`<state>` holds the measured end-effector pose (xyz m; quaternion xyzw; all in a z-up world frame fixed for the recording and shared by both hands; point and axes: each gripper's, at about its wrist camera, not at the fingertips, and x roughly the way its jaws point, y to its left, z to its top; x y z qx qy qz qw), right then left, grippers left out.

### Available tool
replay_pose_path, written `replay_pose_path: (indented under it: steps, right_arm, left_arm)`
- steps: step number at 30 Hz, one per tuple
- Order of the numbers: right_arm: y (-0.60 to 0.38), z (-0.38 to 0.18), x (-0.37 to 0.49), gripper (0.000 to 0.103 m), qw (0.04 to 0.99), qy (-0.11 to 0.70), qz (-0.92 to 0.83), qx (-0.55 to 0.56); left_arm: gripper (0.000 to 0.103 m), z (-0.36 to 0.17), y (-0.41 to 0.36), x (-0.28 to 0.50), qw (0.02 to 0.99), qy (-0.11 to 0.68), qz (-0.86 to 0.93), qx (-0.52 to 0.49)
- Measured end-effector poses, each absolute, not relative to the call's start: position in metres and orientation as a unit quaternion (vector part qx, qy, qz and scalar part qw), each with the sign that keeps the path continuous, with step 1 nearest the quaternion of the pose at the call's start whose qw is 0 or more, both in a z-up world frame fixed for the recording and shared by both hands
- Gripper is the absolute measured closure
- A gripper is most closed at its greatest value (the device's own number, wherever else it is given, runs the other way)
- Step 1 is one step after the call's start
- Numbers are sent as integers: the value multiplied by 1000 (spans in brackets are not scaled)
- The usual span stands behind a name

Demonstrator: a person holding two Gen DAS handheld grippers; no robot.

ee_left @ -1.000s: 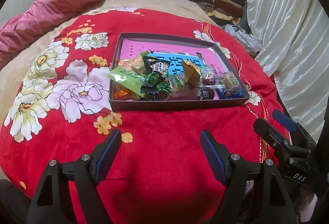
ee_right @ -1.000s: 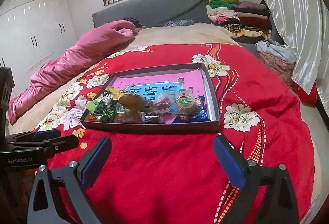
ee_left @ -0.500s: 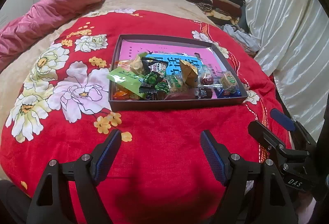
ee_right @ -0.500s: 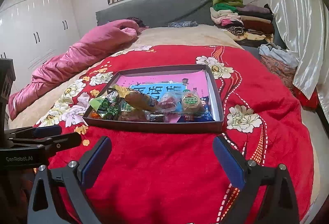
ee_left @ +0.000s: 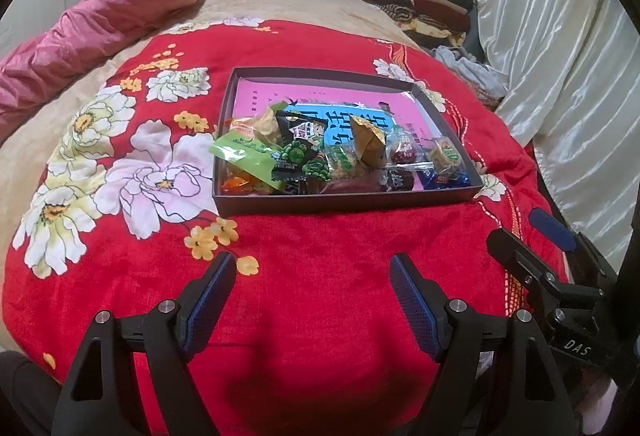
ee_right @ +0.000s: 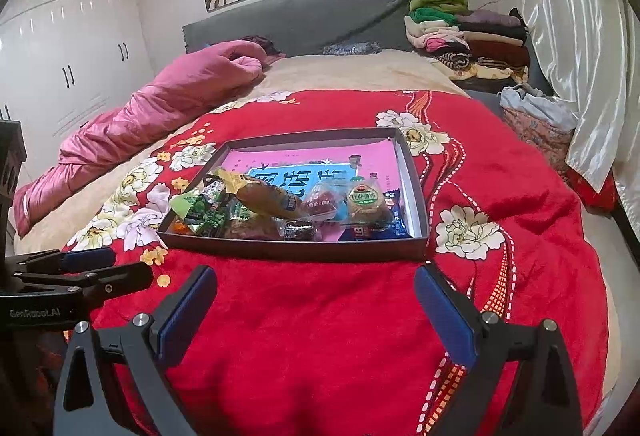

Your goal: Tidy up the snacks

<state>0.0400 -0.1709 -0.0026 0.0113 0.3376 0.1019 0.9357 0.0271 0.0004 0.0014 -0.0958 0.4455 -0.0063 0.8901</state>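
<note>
Ahead of both my grippers, a shallow dark box lid (ee_left: 344, 204) sits flat on the red floral blanket (ee_left: 320, 316) spread over a bed, its near wall facing me and its far half showing a bare pink and blue printed sheet. Snacks are heaped along the near side of the tray: a light green packet (ee_left: 244, 156) hangs over the left wall, a black pack printed with green peas (ee_left: 302, 152) lies just beside it, a gold-wrapped piece (ee_left: 368, 140) stands in the middle, a clear-wrapped red sweet (ee_left: 402, 152) and a round pastry with a green label (ee_right: 366, 202) lie toward the right, and a blue wrapper (ee_left: 444, 178) fills the near right corner. My left gripper (ee_left: 310, 288) hovers above bare blanket, short of the tray's near wall, its blue-padded fingers spread wide with nothing between them. My right gripper (ee_right: 316, 296) hangs likewise spread and empty, the tray's near wall just beyond its fingertips and centred between them. Each gripper shows at the edge of the other's view, well apart. A pink quilt (ee_right: 160, 108) lies bunched along the left of the bed, and folded clothes (ee_right: 464, 36) are stacked by the grey headboard (ee_right: 300, 20).
</note>
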Motion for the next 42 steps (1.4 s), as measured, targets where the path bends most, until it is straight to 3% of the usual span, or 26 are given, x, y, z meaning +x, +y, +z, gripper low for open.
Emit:
replay_pose_path:
  steps: [42]
  right_arm:
    - [-176,-5,40,3,937,338,93,5]
  left_arm:
    - [23,2,-2,30,892,444,6,-85]
